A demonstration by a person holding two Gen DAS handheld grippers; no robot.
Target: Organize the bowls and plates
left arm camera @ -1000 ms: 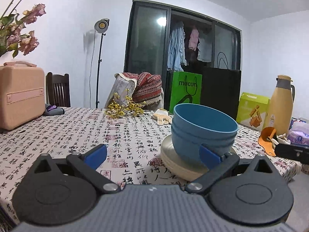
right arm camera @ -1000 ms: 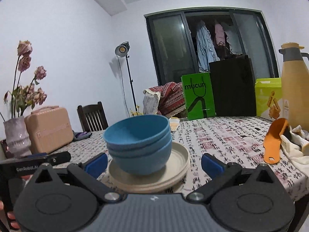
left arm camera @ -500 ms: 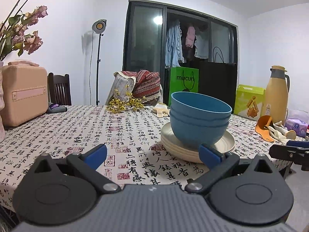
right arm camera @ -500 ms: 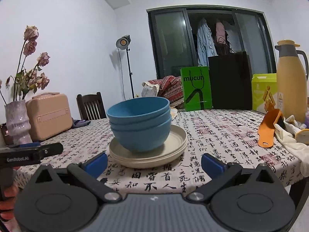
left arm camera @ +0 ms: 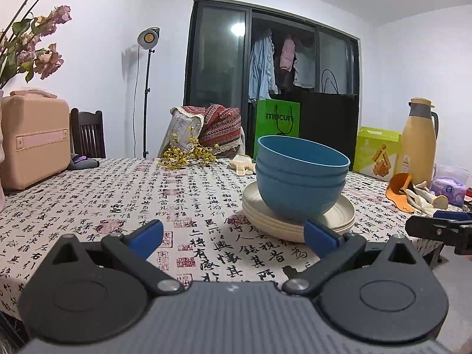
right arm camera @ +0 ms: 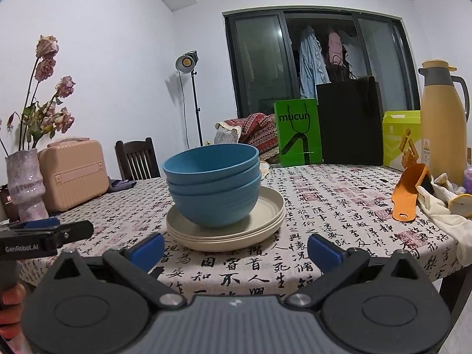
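Three blue bowls [left arm camera: 299, 183] sat nested one inside the other on a stack of cream plates [left arm camera: 343, 211], and the whole pile stood on the table [left arm camera: 124, 194] near its front edge, on a cloth printed with black characters and red seals. The bowls sat a little toward the left of the plates, so more bare rim showed on the right.

Nothing touched the pile. The left gripper [left arm camera: 233, 237] hung low at the table's edge, its blue-tipped fingers [left arm camera: 146, 234] spread wide with only cloth between them; its right tip overlapped the front rim of the plates in the picture, though I could not tell whether it touched. The right gripper [right arm camera: 236, 249] was held just beside it, pointed at the same pile, its fingers [right arm camera: 324, 253] likewise wide apart and empty. Part of a hand [right arm camera: 10, 303] showed at the left edge of the right wrist view.

Further out, an orange scoop [right arm camera: 408, 193] and pale gloves [right arm camera: 439, 206] lay to the right, beside a tall yellow thermos [right arm camera: 441, 121]. On the left stood a pink case [right arm camera: 73, 171] and a vase [right arm camera: 25, 183] of dried roses. Green bags and a black one stood at the far edge, before a dark glass door.
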